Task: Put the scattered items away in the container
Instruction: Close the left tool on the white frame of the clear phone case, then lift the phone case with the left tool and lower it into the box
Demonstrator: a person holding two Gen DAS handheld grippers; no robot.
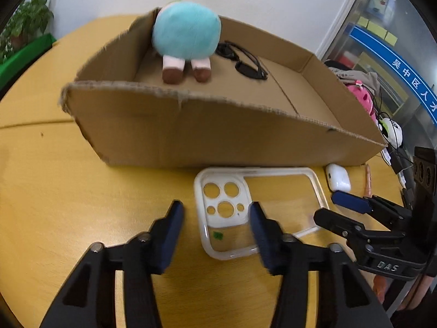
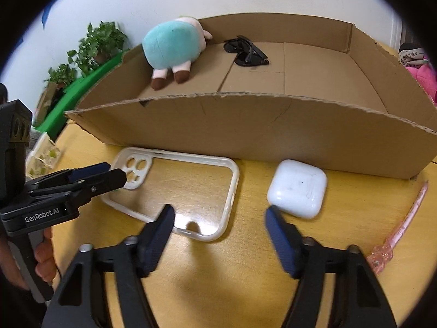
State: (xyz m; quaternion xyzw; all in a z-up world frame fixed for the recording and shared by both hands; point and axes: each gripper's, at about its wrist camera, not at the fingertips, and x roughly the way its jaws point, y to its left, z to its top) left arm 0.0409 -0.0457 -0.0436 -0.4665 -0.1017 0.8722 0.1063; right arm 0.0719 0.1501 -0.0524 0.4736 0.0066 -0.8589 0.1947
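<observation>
A clear phone case (image 1: pixel 281 199) (image 2: pixel 191 188) lies flat on the yellow table in front of the cardboard box (image 1: pixel 191 136) (image 2: pixel 245 128). To its right sit a white earbud case (image 1: pixel 338 180) (image 2: pixel 297 188) and a pink pen (image 2: pixel 404 218). My left gripper (image 1: pixel 215 213) (image 2: pixel 116 173) is open, its fingers straddling the case's camera-hole corner. My right gripper (image 2: pixel 220 216) (image 1: pixel 326 207) is open over the case's other end, with the earbud case just outside its right finger. Inside the box lie a teal plush toy (image 1: pixel 185 30) (image 2: pixel 172 46) and black sunglasses (image 1: pixel 245 63) (image 2: pixel 245 52).
Potted plants (image 2: pixel 101 41) and a green board stand beyond the table's left edge. A pink plush (image 1: pixel 363 101) and tangled cables lie right of the box. A person's hand (image 2: pixel 43 259) holds the left gripper's handle. The box's right half has a bare floor.
</observation>
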